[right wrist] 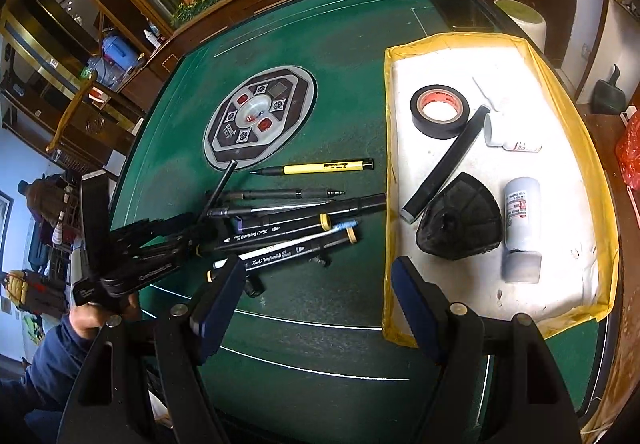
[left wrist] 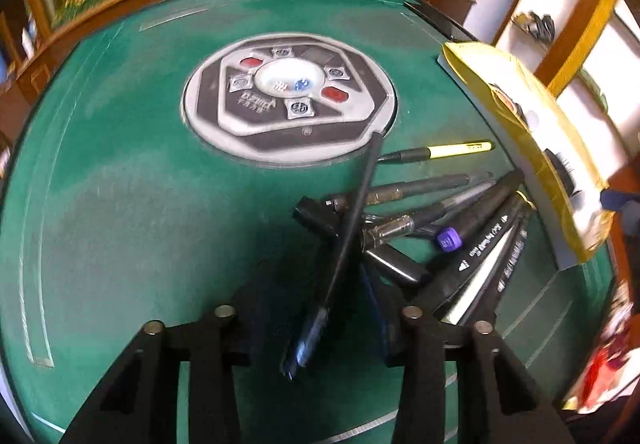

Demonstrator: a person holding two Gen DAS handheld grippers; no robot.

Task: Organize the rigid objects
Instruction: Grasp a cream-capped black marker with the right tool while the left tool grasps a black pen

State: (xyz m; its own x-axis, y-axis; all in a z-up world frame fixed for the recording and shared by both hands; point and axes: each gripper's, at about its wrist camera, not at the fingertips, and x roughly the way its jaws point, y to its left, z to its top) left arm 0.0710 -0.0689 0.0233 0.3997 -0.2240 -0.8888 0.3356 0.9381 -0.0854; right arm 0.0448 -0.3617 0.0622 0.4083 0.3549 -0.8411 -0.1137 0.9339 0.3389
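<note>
Several black pens and markers (right wrist: 288, 220) lie in a loose pile on the green table (right wrist: 340, 44), with a yellow pen (right wrist: 320, 167) just beyond them. A thin black stick (left wrist: 360, 204) slants across the pile. Its near end sits between the blue pads of my left gripper (left wrist: 340, 324), leaning on the left pad with a gap to the right one. In the right wrist view the left gripper (right wrist: 188, 228) reaches in from the left. My right gripper (right wrist: 316, 300) hangs open over bare felt, with nothing between its fingers, by the near left corner of the yellow-rimmed white tray (right wrist: 568, 116).
The tray holds a black tape roll (right wrist: 439, 112), a black bar (right wrist: 448, 164), a black triangular piece (right wrist: 460, 220) and two white bottles (right wrist: 520, 228). A round control panel (right wrist: 260, 116) sits mid-table. A person's hand (right wrist: 92, 316) holds the left gripper. A dark flat slab (right wrist: 460, 10) lies at the far edge.
</note>
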